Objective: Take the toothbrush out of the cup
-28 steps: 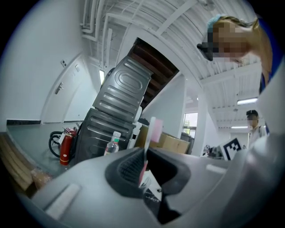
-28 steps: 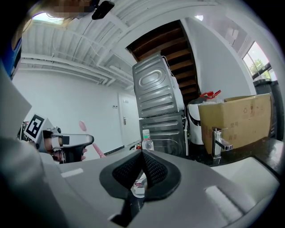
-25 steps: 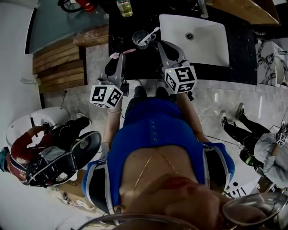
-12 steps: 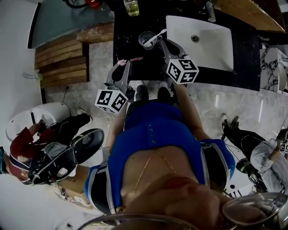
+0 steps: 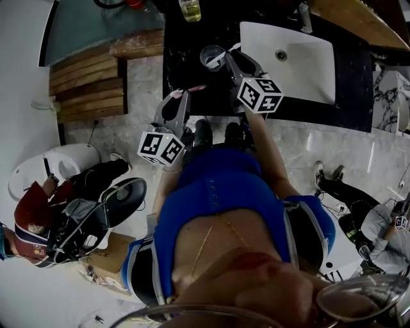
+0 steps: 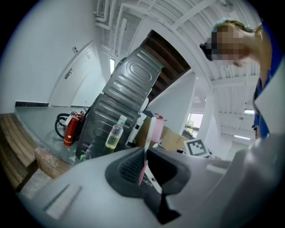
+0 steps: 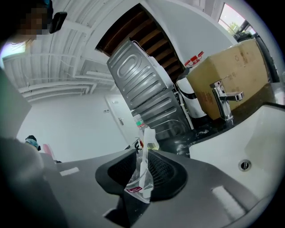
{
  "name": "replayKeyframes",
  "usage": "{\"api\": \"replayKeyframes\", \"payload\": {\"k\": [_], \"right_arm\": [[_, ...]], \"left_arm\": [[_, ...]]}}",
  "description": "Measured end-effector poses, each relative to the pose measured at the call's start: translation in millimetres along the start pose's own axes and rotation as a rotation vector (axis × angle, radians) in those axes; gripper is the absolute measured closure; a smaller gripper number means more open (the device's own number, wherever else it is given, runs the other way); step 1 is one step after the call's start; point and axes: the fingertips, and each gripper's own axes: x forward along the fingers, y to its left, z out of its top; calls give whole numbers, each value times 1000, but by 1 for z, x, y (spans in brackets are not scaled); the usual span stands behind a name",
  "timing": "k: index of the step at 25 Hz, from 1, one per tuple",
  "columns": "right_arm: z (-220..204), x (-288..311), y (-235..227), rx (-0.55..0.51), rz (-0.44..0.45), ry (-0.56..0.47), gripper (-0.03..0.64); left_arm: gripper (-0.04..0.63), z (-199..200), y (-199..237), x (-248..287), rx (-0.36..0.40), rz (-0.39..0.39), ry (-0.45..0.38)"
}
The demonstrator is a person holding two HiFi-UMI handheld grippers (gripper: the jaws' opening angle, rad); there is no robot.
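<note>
A clear cup [image 5: 211, 56] stands on the black counter [image 5: 186, 61] left of the sink. My right gripper [image 5: 231, 57] is beside the cup's right rim, shut on a white toothbrush [image 7: 143, 153] in a clear plastic wrapper. The brush stands upright between the jaws, and its tip [image 5: 234, 47] shows just right of the cup. My left gripper [image 5: 182, 96] is nearer the counter's front edge, shut on a pink toothbrush [image 6: 149, 139], whose pink end [image 5: 193, 89] pokes out to the right. No brush shows inside the cup.
A white sink [image 5: 307, 61] with a faucet [image 7: 224, 101] lies right of the cup. A bottle of yellow liquid [image 5: 190, 9] stands behind the cup at the counter's back. Wooden slats [image 5: 86, 86] lie to the left. People crouch on the floor at both sides.
The white toothbrush that leaned in the cup now sits in the right gripper's jaws, beside the cup. The left gripper has kept hold of the pink brush and shifted slightly forward.
</note>
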Motion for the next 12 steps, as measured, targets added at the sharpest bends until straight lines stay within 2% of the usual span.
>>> {"api": "replayKeyframes", "payload": {"k": [3, 6, 12], "right_arm": [[2, 7, 0, 3, -4, 1, 533], [3, 10, -3, -3, -16, -4, 591], [12, 7, 3, -21, 5, -30, 598]], "left_arm": [[571, 1, 1, 2, -1, -2, -2], [571, 1, 0, 5, 1, -7, -3], [571, 5, 1, 9, 9, -13, -7]]}}
